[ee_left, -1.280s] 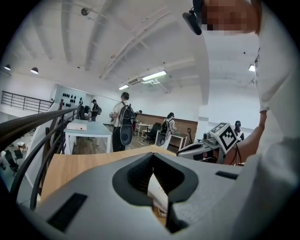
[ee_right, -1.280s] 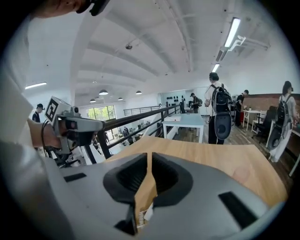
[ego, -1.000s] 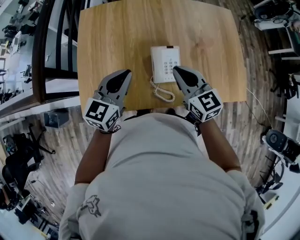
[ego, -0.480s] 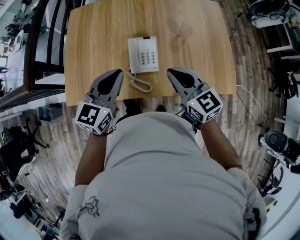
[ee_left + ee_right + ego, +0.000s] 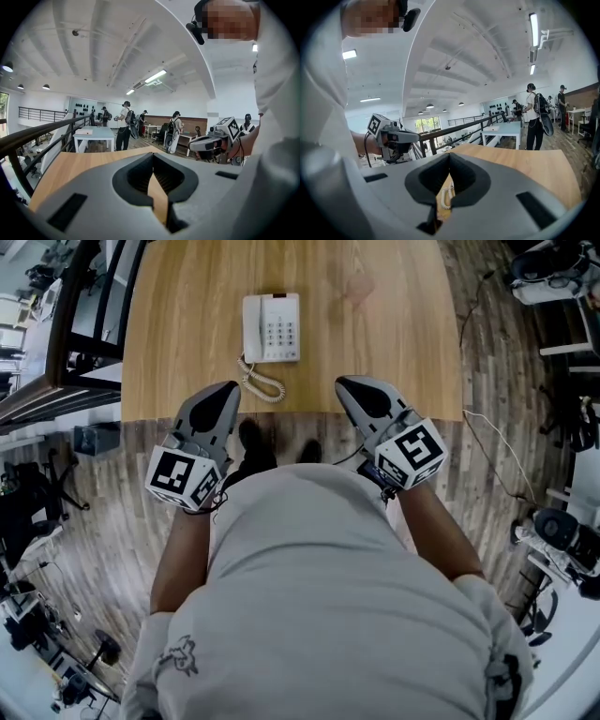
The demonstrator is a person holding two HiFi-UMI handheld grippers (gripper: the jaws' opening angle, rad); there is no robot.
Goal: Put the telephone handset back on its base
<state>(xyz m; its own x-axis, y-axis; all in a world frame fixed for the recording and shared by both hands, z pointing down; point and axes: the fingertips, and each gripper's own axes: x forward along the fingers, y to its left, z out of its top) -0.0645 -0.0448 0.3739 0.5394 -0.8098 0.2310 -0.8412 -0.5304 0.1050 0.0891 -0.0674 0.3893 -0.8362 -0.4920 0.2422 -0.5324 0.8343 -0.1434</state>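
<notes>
- Telephone (image 5: 272,327): a white desk set that lies flat on the wooden table (image 5: 394,324), towards the far left of the bare top and well apart from both tools.
- Handset (image 5: 250,329): it lies along the left side of the base, parallel to the keypad, and appears seated in its cradle. On that reading the task's aim is met and nothing needs holding.
- Coiled cord (image 5: 263,383): it trails slack from the near left corner of the set towards the table's near edge. The slack suggests no pull on the handset.
- Left gripper (image 5: 225,392): the jaws are closed tip to tip and nothing is between them. Only a sliver of table top shows through the slot behind the tips. It hangs at the near table edge, pointing roughly level.
- Right gripper (image 5: 349,386): likewise closed and empty. In its own view the cord shows through the slot, far off and not gripped. It sits level with its partner, to the right of the set.
- Posture: both tools are held close to the body, short of the telephone. This suits a rest or stand-off pose rather than a reach.
</notes>
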